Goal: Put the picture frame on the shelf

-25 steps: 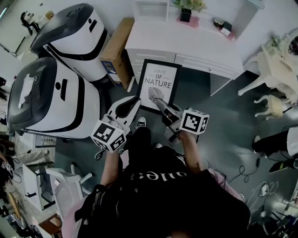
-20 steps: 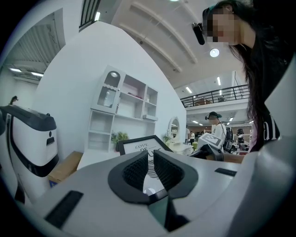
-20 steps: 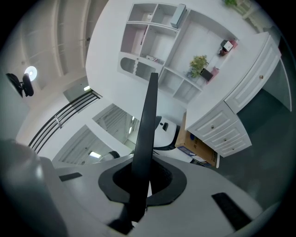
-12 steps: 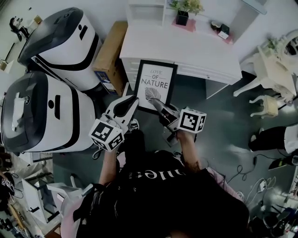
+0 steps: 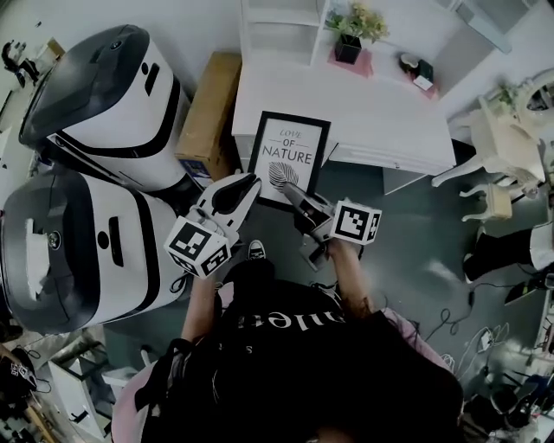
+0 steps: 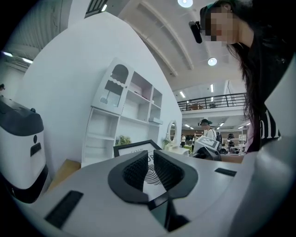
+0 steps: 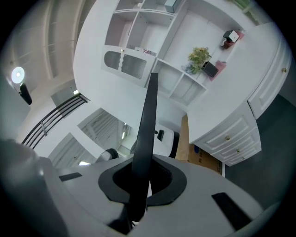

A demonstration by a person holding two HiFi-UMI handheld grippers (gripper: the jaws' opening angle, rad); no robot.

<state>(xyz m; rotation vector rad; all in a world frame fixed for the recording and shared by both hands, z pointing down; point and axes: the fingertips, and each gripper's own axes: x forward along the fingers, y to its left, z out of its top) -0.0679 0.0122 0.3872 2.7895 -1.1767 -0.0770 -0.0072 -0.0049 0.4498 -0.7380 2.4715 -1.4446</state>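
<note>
The black picture frame [image 5: 290, 156] with a white print stands upright in the air in front of the white cabinet [image 5: 372, 108]. My right gripper [image 5: 291, 189] is shut on its lower right edge. In the right gripper view that edge [image 7: 148, 115] runs as a black bar up out of the jaws [image 7: 138, 185]. My left gripper [image 5: 246, 182] is by the frame's lower left corner. Its jaws [image 6: 150, 169] stand a little apart with nothing pinched, and the frame [image 6: 134, 147] shows beyond them. The white shelf unit [image 5: 277, 17] [image 7: 152, 46] [image 6: 125, 106] rises behind the cabinet.
Two large white-and-black machines [image 5: 112, 78] [image 5: 78, 251] stand at the left, with a cardboard box [image 5: 208, 99] beside the cabinet. On the cabinet are a potted plant [image 5: 351, 30] and small items [image 5: 415, 69]. A white chair [image 5: 511, 130] is at the right, cables [image 5: 485, 346] lie on the floor.
The frame, still in the right gripper, has come closer to the cabinet and now overlaps its front edge. The left gripper has kept its place beside the frame.
</note>
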